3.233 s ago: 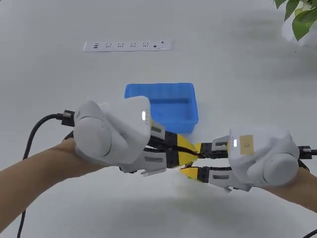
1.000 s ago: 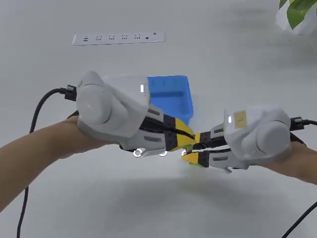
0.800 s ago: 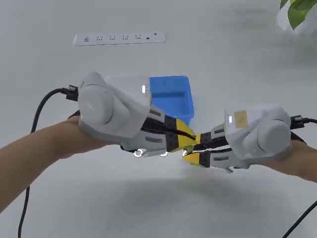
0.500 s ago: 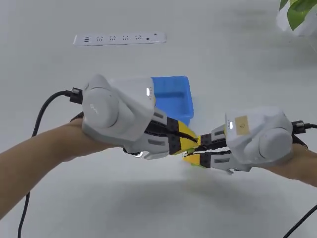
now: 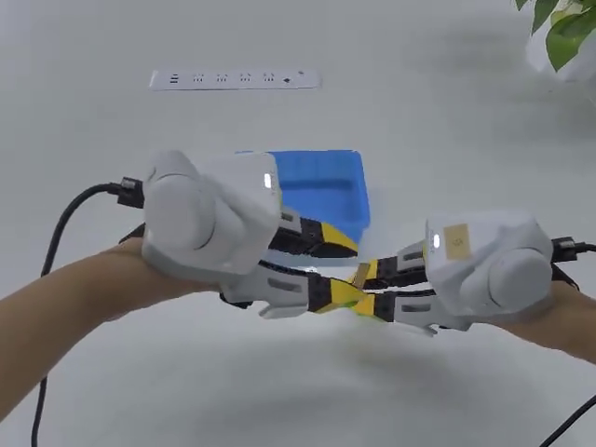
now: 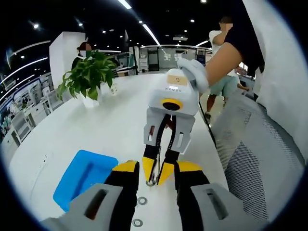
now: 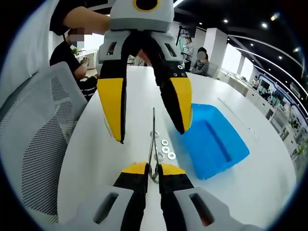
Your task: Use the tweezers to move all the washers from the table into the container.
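Observation:
My right gripper [image 7: 154, 169] is shut on slim metal tweezers [image 7: 154, 126] that point forward over the white table. Several small steel washers [image 7: 166, 149] lie just past the tweezers' tip, next to the blue container [image 7: 215, 143]. My left gripper [image 6: 158, 166] is open, its yellow-tipped fingers [image 7: 111, 103] spread on either side of the tweezers, facing the right gripper [image 6: 158, 169]. In the head view the left gripper [image 5: 352, 272] and right gripper [image 5: 366, 290] meet tip to tip in front of the blue container [image 5: 321, 186], and the gripper bodies hide the washers.
A white power strip [image 5: 235, 80] lies at the far side of the table. A potted plant [image 5: 559, 28] stands at the back right. A mesh chair [image 7: 33, 125] stands by the table's edge. People stand in the background.
My left gripper's jaws have spread from nearly together to wide apart around the tweezers. The washers seen under it a second ago are now covered in the head view.

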{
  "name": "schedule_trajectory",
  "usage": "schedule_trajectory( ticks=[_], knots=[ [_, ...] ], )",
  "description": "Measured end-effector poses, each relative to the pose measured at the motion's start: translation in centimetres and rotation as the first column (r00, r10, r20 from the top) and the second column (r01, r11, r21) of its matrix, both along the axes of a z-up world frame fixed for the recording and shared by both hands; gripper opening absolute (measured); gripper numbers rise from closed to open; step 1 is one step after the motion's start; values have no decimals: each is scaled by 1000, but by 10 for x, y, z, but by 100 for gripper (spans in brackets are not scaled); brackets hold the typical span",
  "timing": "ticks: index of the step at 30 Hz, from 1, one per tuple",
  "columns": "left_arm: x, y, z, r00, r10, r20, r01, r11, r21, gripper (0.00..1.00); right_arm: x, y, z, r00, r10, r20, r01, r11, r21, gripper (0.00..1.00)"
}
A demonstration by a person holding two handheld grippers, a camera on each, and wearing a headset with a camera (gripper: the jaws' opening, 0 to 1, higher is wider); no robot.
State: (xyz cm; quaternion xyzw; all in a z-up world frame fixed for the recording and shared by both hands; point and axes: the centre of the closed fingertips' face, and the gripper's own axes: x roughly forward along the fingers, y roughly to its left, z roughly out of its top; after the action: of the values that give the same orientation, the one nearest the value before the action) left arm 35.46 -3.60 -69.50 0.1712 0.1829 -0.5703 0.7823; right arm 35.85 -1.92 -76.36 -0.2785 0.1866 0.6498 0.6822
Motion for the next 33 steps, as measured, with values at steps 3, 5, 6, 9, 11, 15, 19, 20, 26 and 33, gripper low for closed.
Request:
schedule_trajectory(
  ticks=[3,5,6,9,11,15,19,20,26,33],
  knots=[
    [0,18,2,998,68,12,-68,998,1,44,-4,6,7,1000,15,0,-15,1000,8,9],
    [-4,29,2,995,97,8,-97,995,-6,44,-8,10,12,999,38,11,-38,999,4,9],
    [-5,34,2,993,120,8,-120,993,-11,45,-9,11,14,999,45,15,-45,999,2,9],
    [-8,46,0,987,158,10,-158,987,-13,48,-10,18,22,997,68,28,-68,998,1,9],
    [-10,54,0,983,180,21,-180,984,-16,50,-7,23,31,996,75,41,-75,997,6,9],
    [-16,71,2,973,231,26,-230,972,-45,51,6,32,51,995,74,69,-76,997,29,9],
    [-18,89,5,958,286,29,-284,956,-68,54,23,43,77,994,54,99,-61,996,72,9],
    [-17,93,7,953,301,36,-297,951,-80,54,28,47,87,994,44,99,-54,994,98,9],
    [-14,113,8,930,366,29,-360,925,-119,62,56,66,102,989,42,140,-57,993,106,9],
    [-16,125,6,918,392,54,-386,918,-97,66,88,84,79,993,21,117,-31,996,87,9]
  ],
)
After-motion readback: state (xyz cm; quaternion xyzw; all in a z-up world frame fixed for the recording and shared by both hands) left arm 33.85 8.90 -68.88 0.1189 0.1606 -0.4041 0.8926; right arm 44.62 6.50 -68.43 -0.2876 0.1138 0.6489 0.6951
